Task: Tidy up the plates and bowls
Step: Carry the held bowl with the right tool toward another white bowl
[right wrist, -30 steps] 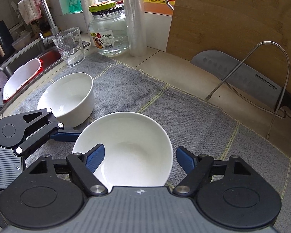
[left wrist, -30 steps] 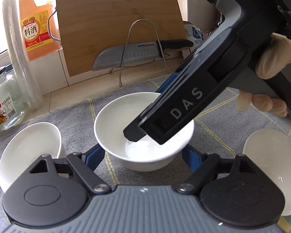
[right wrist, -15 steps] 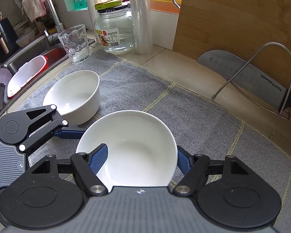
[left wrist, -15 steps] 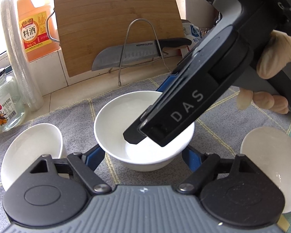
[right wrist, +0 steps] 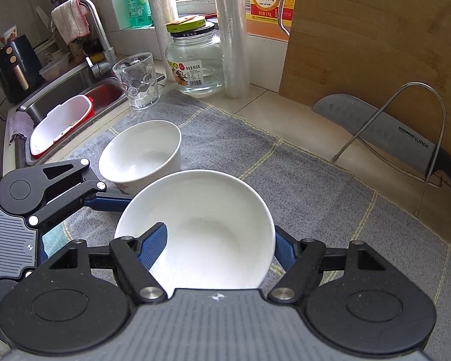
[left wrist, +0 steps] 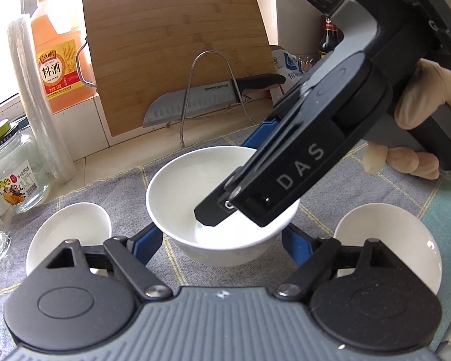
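Note:
A white bowl (left wrist: 180,198) (right wrist: 213,225) hangs just above the grey mat (right wrist: 315,186), held from two sides. My left gripper (left wrist: 221,243) is shut on it, with a blue pad on each outer side. My right gripper (right wrist: 219,240) (left wrist: 234,177) comes in from the right. One of its fingers (right wrist: 156,237) reaches down inside the bowl. The other finger (right wrist: 282,249) lies against the outside of the rim. A deeper white bowl (right wrist: 141,156) (left wrist: 69,231) stands on the mat to the left. Another white bowl (left wrist: 385,234) sits to the right.
At the back a wooden cutting board (left wrist: 177,54) leans on the wall behind a knife (left wrist: 195,102) on a wire rack. A glass jar (right wrist: 195,60), a tumbler (right wrist: 138,81), a film roll (right wrist: 231,30) and a cooking-wine jug (left wrist: 60,69) line the back left. The sink (right wrist: 75,96) is far left.
The right gripper's jaws have closed in on the bowl, until one finger meets the rim. Both grippers and the bowl have risen a little; the mat and the other bowls look further below.

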Motion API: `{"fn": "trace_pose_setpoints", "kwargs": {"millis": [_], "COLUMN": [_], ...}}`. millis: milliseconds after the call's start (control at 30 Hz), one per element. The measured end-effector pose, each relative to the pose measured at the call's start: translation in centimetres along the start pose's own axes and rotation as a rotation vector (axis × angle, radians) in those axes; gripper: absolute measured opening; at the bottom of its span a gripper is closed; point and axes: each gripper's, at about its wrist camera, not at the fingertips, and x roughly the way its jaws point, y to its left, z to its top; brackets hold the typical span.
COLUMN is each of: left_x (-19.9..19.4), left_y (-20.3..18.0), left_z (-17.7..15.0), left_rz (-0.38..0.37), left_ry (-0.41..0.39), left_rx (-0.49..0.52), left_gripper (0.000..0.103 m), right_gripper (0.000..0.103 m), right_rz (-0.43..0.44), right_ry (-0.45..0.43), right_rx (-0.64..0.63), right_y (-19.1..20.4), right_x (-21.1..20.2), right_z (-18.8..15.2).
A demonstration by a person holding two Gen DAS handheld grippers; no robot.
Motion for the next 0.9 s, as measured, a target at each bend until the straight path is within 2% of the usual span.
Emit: {"fn": "trace_pose_setpoints", "kwargs": {"millis": [533,900], "left_x": [-4.8,-6.2], "left_y": [-3.6,-7.0], "left_z": [-0.6,-0.5], "left_rz": [-0.019,-0.06], "left_ry": [-0.017,-0.033], "left_rx": [-0.013,0.025], "left_gripper": [0.086,0.086], "right_gripper": [0.079,0.08], "right_rz": [0.017,-0.018], "right_ry": [-0.025,-0.045], "right_rx": [-0.022,0.001], "right_y": [2.6,2.7], "right_x": [-4.8,-8.3], "right_z": [-3.0,-6.2]}}
